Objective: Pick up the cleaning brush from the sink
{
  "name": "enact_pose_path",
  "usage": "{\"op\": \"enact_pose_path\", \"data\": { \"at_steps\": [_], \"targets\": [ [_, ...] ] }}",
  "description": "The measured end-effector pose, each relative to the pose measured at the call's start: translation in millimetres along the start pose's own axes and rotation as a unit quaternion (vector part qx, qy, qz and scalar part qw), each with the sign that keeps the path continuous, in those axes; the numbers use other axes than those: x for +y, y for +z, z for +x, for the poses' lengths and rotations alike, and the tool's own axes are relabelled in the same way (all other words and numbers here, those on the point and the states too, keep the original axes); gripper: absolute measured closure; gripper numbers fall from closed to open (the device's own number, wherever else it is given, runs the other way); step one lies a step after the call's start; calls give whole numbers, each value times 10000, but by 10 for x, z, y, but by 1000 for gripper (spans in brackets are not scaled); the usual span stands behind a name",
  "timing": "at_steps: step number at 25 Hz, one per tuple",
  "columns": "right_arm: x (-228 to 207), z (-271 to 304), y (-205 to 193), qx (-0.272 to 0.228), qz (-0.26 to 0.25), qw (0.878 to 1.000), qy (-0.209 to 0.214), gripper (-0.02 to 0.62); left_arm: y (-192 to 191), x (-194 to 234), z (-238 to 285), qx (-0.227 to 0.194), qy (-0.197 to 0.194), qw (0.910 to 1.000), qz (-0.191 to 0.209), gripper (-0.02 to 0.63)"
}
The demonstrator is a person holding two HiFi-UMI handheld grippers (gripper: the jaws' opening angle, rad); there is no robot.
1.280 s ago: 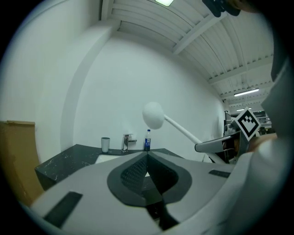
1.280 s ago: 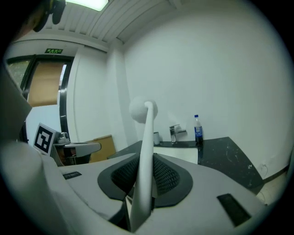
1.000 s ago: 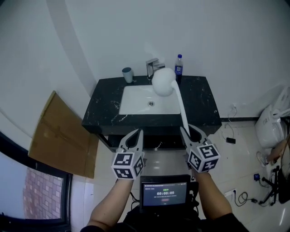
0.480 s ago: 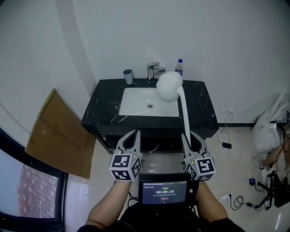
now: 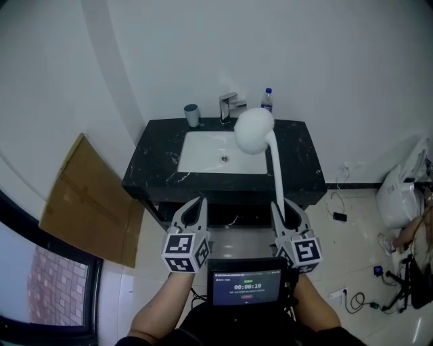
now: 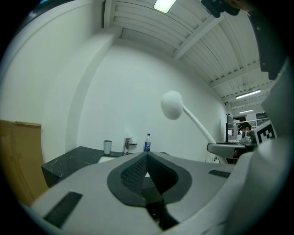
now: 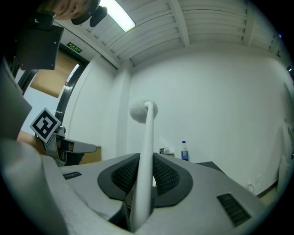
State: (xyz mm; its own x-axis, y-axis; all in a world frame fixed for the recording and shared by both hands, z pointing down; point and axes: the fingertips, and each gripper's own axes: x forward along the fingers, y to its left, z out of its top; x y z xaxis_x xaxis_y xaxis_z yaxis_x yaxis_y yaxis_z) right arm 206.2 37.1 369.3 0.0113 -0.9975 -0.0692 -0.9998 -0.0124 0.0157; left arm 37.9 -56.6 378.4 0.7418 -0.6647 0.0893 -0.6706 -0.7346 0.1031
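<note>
Fingers (image 7: 168,176) on cleaning brush (image 7: 145,151); bottle (image 7: 184,151) beyond

white walls (image 5: 325,61), black marble counter (image 5: 159,162), pale floor (image 5: 358,250)

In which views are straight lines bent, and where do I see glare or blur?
Head view: the wide lens curves the wall edges and the black marble counter; light is even. Left gripper view: dark corners ring the picture, and the ceiling strip lamp is washed out. Right gripper view: the ceiling strip lamp glares, and the white round-headed cleaning brush looks soft near the lens.
</note>
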Motion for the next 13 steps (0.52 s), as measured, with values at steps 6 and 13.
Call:
{"op": "enact_pose_path", "data": {
  "at_steps": [6,13],
  "targets": [
    [-11,-72,26,-42,-10,10000,-50,537,-4,-62,-61,-110,-66,9999,33,597],
    [-32,-89,8,-9,1,10000,-83,537,-3,-101,-53,-146,-98,9998,62,597]
  ]
}}
